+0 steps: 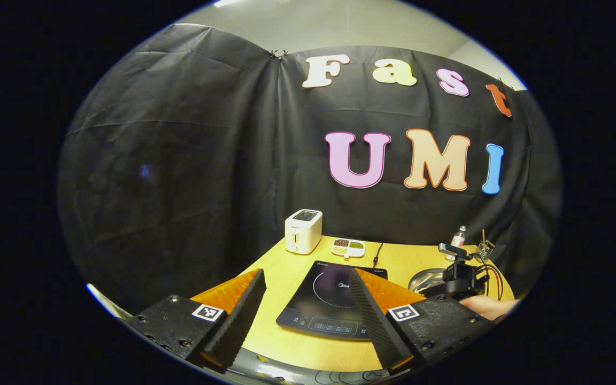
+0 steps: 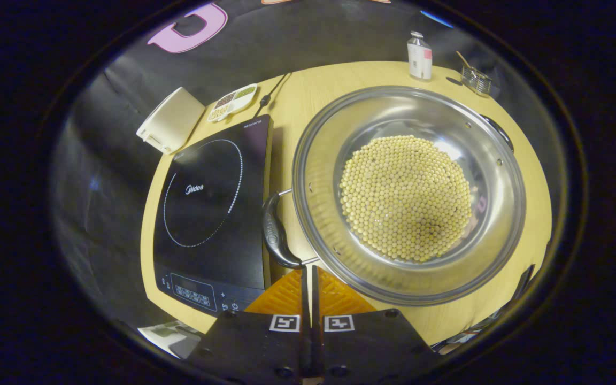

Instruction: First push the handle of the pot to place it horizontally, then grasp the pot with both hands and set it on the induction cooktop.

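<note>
Wooden table (image 2: 297, 96) holds pot (image 2: 409, 192) beside cooktop (image 2: 212, 214); right gripper (image 2: 308, 272) closed empty, left gripper (image 1: 308, 299) wide.

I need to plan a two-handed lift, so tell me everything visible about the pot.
The pot is a wide, shallow, shiny metal one, apparently steel, standing upright on the wooden table just beside the cooktop. Its bottom is covered with small pale yellow beans. A dark handle on wire brackets sits on the side facing the cooktop; another handle shows at the far rim. Rivets dot the inner wall. The right claw, shut, sits just beside the near handle; whether it touches is unclear.
</note>
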`<state>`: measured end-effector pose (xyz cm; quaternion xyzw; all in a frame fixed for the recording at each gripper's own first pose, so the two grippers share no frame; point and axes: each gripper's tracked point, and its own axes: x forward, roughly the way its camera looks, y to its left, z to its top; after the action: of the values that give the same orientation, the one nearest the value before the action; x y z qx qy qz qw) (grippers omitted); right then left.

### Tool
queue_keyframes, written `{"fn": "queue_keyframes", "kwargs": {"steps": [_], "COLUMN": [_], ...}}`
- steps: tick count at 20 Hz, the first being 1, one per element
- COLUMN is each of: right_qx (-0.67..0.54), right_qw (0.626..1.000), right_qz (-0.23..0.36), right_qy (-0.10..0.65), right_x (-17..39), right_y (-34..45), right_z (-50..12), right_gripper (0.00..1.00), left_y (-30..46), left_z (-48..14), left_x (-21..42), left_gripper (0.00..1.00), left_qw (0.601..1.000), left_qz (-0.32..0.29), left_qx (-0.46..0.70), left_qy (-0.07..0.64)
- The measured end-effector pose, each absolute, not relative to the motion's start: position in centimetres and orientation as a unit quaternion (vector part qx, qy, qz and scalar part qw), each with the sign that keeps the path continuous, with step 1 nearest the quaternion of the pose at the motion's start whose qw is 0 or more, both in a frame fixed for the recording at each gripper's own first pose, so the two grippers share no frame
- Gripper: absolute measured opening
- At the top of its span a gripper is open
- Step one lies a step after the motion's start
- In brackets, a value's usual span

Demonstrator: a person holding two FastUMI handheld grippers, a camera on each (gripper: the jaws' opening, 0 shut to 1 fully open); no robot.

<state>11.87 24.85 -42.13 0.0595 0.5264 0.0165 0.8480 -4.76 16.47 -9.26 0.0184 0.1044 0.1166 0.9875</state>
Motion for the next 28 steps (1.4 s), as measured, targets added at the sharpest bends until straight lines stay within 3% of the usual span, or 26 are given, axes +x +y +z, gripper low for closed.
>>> {"fn": "queue_keyframes", "kwargs": {"steps": [1,2,9,13,19,28], "right_qx": [0.063,0.065,0.087,0.092,0.078,0.077], "right_qw": [0.849,0.849,0.853,0.858,0.861,0.87], "right_qz": [0.016,0.016,0.009,0.007,0.018,0.083], "right_qy": [0.524,0.524,0.514,0.506,0.503,0.48], "right_x": [12.2,12.5,14.9,16.3,16.9,13.4], "right_y": [25.1,25.4,26.7,27.2,27.4,26.1], "right_z": [-42.1,-42.1,-41.8,-41.4,-41.3,-36.1], "right_gripper": [0.02,0.03,0.02,0.02,0.0,0.03], "left_y": [16.5,16.5,15.8,15.2,14.1,12.9], "left_z": [-9.4,-9.4,-9.7,-9.7,-10.2,-11.1], "left_x": [-4.9,-5.0,-4.5,-3.8,-3.2,-1.6], "left_gripper": [0.93,0.96,0.93,0.99,0.96,0.96], "left_qw": [0.987,0.987,0.988,0.989,0.99,0.99], "left_qz": [0.117,0.117,0.103,0.092,0.074,0.049], "left_qx": [0.018,0.017,0.021,0.026,0.02,0.011], "left_qy": [0.106,0.108,0.114,0.116,0.122,0.132]}}
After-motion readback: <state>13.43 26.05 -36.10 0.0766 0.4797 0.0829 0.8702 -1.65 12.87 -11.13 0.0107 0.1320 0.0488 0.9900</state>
